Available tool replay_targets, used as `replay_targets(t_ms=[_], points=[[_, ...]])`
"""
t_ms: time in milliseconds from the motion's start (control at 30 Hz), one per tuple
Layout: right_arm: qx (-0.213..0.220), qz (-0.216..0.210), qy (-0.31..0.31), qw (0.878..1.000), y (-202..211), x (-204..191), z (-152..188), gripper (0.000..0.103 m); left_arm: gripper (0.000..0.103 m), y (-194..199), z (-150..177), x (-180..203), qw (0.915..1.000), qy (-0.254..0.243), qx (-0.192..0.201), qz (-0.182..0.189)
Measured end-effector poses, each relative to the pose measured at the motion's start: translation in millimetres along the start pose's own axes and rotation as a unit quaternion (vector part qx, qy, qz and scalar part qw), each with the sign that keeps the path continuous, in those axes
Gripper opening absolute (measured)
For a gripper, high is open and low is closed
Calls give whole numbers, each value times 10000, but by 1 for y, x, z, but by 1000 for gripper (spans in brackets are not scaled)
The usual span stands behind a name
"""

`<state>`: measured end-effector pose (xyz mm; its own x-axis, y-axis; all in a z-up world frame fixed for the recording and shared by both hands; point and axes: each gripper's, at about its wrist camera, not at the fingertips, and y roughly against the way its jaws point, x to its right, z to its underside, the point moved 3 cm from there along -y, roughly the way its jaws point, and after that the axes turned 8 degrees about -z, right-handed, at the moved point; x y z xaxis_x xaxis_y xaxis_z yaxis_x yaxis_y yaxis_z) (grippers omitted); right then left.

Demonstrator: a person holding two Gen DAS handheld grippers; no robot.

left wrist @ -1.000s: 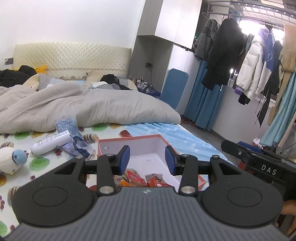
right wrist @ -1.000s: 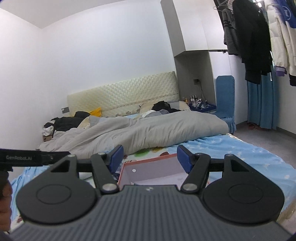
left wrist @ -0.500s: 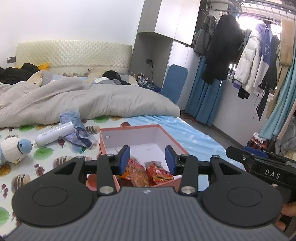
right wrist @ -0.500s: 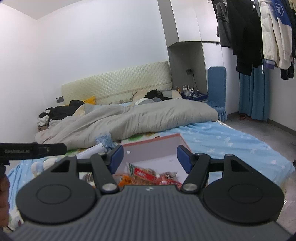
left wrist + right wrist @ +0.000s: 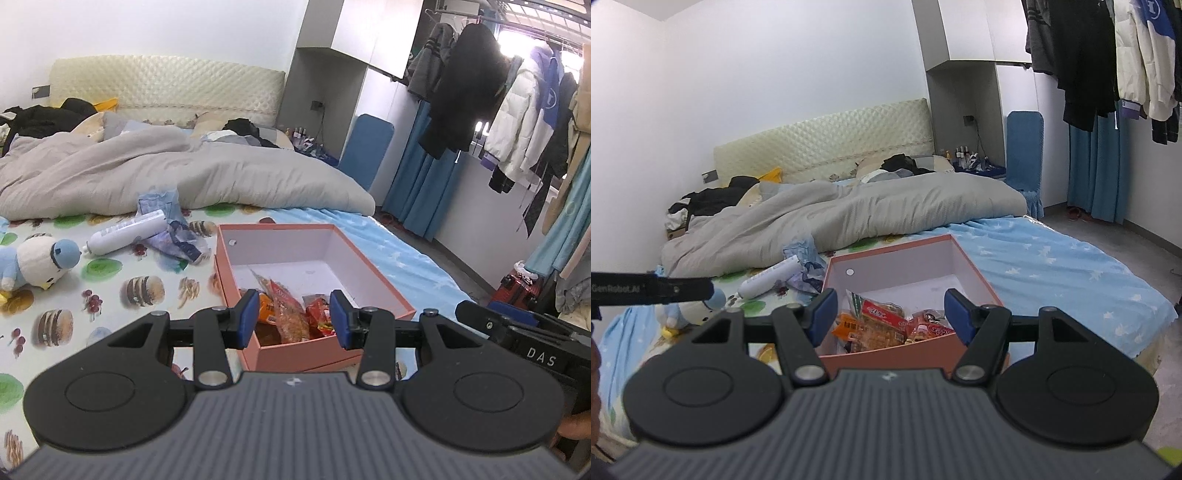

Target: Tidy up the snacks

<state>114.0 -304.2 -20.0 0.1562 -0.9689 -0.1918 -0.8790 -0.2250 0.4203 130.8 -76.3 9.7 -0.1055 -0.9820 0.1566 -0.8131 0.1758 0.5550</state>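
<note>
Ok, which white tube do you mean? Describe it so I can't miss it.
Start at the bed, on the food-patterned sheet left of the pink box. The white tube lies on its side, just in front of the grey duvet. Unlike the crumpled blue wrapper touching it, it is smooth, cylindrical and printed.

A home bedroom: unmade bed (image 5: 184, 177), padded headboard (image 5: 827, 147), hanging coats (image 5: 480, 88).
</note>
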Motion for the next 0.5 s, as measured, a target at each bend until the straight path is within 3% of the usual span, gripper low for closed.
replay_targets(t_ms=[500], points=[[-113, 67, -86, 9999, -7, 3, 10, 66, 48, -18, 0, 0, 9999, -21, -137, -29]])
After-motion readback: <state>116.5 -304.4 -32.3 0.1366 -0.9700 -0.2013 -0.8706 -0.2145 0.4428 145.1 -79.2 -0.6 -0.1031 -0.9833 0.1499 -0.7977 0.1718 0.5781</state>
